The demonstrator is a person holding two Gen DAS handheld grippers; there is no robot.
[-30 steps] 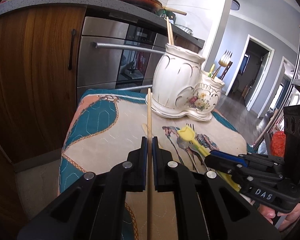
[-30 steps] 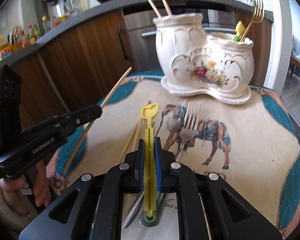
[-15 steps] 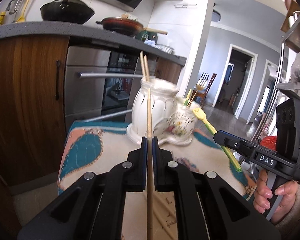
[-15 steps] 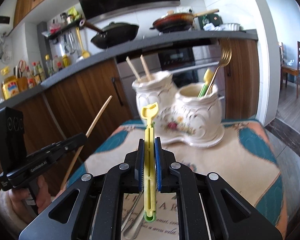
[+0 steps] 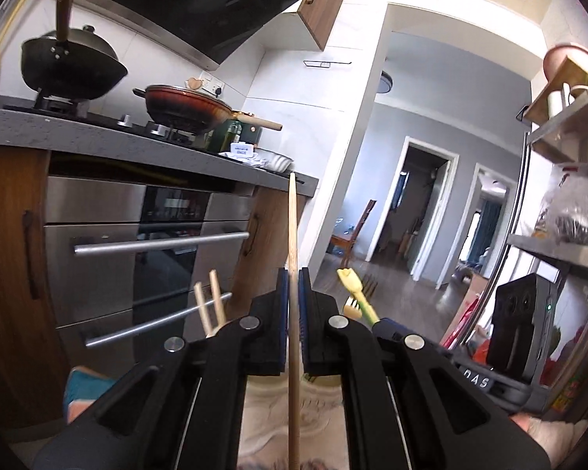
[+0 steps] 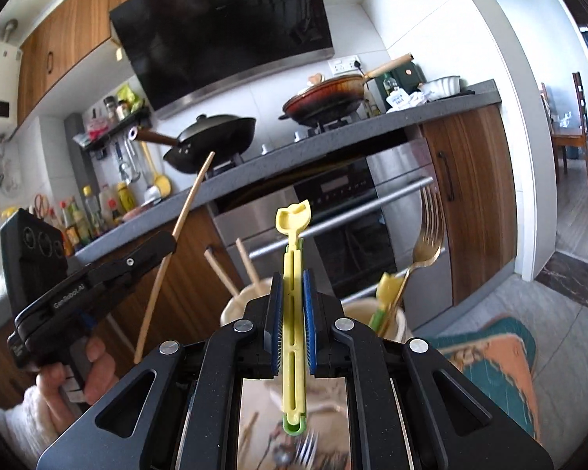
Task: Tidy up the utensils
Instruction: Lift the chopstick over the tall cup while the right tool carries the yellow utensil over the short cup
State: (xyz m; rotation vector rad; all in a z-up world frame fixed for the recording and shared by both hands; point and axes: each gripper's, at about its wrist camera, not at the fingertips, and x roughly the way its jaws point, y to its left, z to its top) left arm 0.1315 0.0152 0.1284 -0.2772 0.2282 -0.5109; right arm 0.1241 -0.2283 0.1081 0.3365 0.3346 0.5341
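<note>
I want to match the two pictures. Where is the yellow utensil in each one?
Left wrist view: the yellow utensil pokes up right of centre, held by the right tool.
Right wrist view: the yellow utensil stands upright in the middle, clamped in the right tool.
Shared landmark: the two chopsticks standing in the holder, with the oven behind.

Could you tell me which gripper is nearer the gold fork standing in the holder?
Right. The right gripper is just left of the gold fork; the left gripper is farther left.
</note>
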